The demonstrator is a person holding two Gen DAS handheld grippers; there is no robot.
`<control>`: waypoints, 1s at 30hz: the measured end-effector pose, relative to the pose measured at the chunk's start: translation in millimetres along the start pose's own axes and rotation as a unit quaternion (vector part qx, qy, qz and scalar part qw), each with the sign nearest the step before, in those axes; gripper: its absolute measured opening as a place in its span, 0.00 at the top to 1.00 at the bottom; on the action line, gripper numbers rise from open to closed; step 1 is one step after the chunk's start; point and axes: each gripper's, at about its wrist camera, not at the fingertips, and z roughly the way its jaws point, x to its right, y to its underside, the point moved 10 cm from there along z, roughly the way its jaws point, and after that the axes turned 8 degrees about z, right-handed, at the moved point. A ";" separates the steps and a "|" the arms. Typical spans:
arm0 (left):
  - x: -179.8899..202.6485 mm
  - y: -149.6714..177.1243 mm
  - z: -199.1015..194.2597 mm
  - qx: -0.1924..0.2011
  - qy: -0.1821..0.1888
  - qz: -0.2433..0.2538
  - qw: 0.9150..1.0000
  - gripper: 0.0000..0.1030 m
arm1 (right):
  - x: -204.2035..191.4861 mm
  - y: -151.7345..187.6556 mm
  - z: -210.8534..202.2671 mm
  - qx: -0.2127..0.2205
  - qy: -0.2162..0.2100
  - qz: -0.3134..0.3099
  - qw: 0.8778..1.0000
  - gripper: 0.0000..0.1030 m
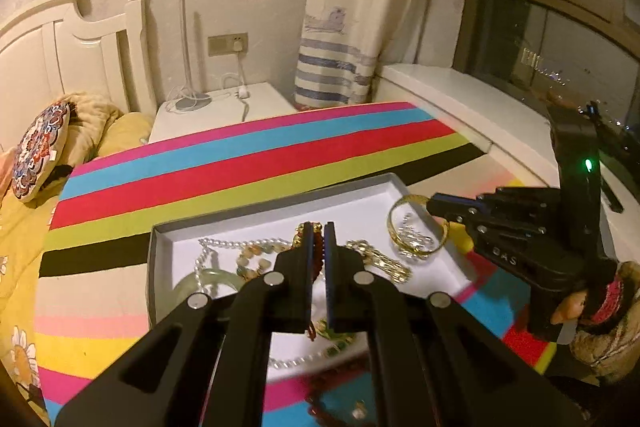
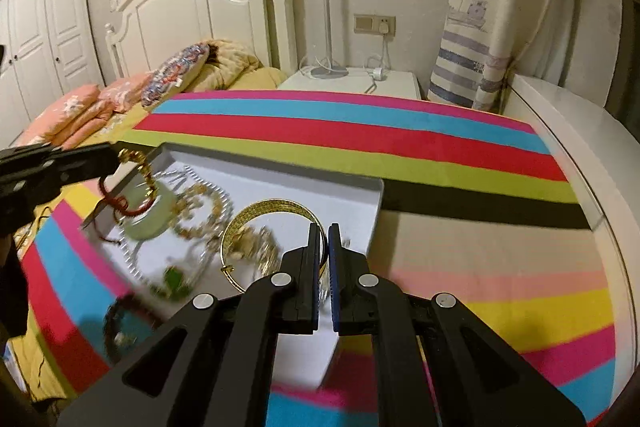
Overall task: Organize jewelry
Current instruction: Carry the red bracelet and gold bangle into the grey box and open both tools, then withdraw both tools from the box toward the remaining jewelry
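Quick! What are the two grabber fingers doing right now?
Left gripper: shut on the red cord bracelet.
Right gripper: shut on the gold bangle.

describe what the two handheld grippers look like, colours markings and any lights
Both the left gripper and the right gripper are matte black plastic with angular linkage arms, round silver pivot pins and flat fingers lined with blue pads. Seen from the left wrist camera, the right gripper's body bears embossed lettering that seems to read DAS, with a small green light above it. No cables are clearly visible.
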 end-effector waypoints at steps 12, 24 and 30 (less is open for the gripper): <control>-10.4 6.3 55.9 -0.040 -0.023 0.004 0.999 0.96 | 2.9 -17.0 48.1 -0.046 0.039 0.016 0.998 0.94; -29.7 9.4 33.4 -0.011 -0.079 -0.006 0.997 0.23 | 12.2 -20.0 23.8 -0.019 0.027 0.047 0.998 0.65; -38.8 14.8 -12.8 0.022 -0.124 -0.010 0.992 0.03 | -6.0 -15.8 -24.3 0.019 -0.013 0.032 0.999 0.58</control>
